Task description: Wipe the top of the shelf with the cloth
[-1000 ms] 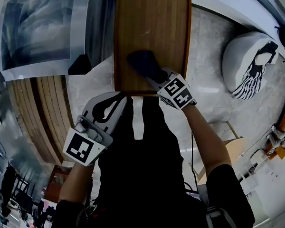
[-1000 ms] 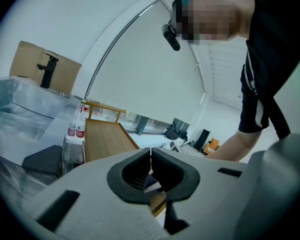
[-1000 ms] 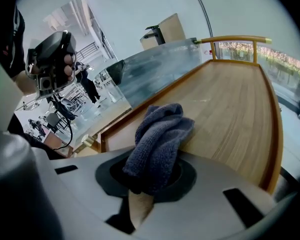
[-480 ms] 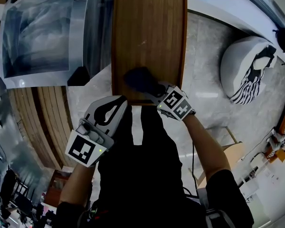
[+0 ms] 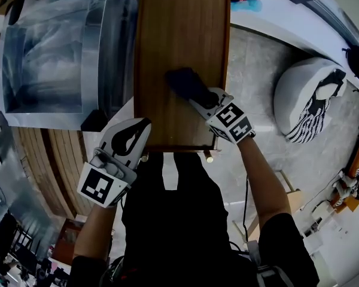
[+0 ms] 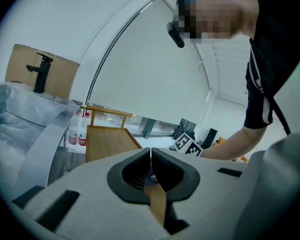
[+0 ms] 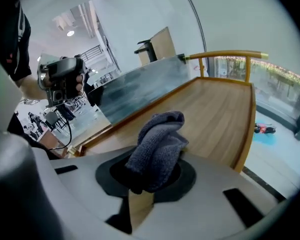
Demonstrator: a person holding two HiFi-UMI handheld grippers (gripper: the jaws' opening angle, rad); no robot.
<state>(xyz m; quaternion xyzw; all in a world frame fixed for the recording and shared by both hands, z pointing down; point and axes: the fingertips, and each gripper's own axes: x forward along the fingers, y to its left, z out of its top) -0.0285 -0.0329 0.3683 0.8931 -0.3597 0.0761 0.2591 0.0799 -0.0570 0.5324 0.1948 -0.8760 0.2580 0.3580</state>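
While atop the shelf (image 5: 179, 34), cloth (image 5: 184, 82) in right gripper (image 5: 198, 101).

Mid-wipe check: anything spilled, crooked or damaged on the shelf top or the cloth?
Nothing stands out. The cloth is bunched in the right gripper and rests on the shelf top, whose wood shows no spill or damage. The left gripper is shut and empty by the shelf's near corner.

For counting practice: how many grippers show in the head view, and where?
2. The left gripper, jaws shut and empty, is by the near left corner of the shelf; the right gripper holds the cloth on its top.
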